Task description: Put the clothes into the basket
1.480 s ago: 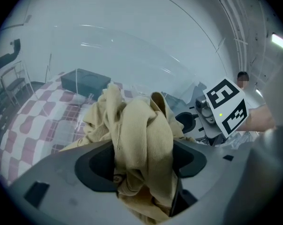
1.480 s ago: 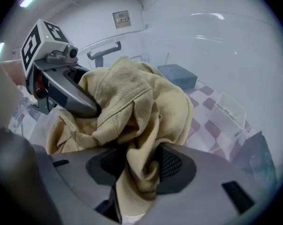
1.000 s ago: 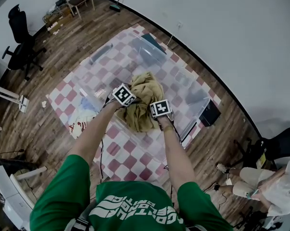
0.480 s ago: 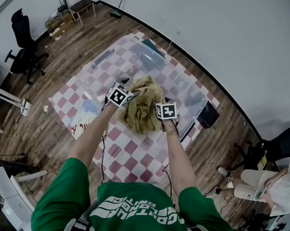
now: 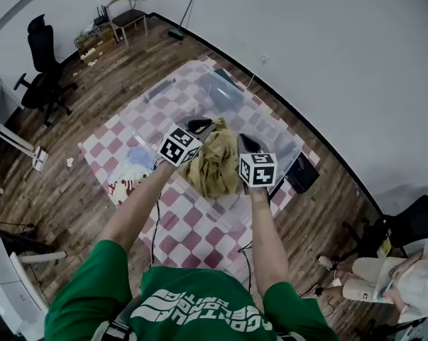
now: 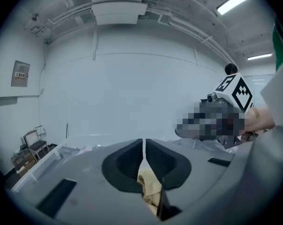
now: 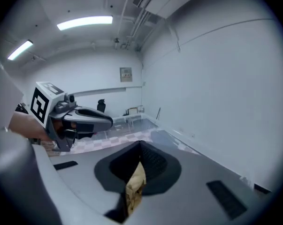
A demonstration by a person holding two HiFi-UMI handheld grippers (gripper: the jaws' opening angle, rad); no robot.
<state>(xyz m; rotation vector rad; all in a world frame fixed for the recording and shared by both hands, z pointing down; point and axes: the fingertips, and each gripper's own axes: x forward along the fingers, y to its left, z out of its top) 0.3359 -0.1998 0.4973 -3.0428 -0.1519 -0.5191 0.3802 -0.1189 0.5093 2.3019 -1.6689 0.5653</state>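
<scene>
A crumpled tan garment (image 5: 215, 165) hangs between my two grippers above the pink-and-white checkered mat (image 5: 125, 137). My left gripper (image 5: 199, 127) is at the garment's upper left, its jaws closing on a fold of tan cloth (image 6: 150, 189) that sits pinched between them. My right gripper (image 5: 246, 145), at the upper right, is shut on another fold (image 7: 135, 186). Both point up and away from me toward the white wall. A clear plastic bin (image 5: 222, 89) lies on the mat beyond the garment.
More clear bins and a blue item (image 5: 139, 156) lie on the mat. A black box (image 5: 302, 172) sits at the mat's right edge. An office chair (image 5: 45, 55) stands far left, and a person (image 5: 402, 279) sits at lower right. The wall is close behind.
Both grippers have risen and tipped upward, lifting the tan garment off the mat. Their jaws have gone from spread to pinched on the cloth.
</scene>
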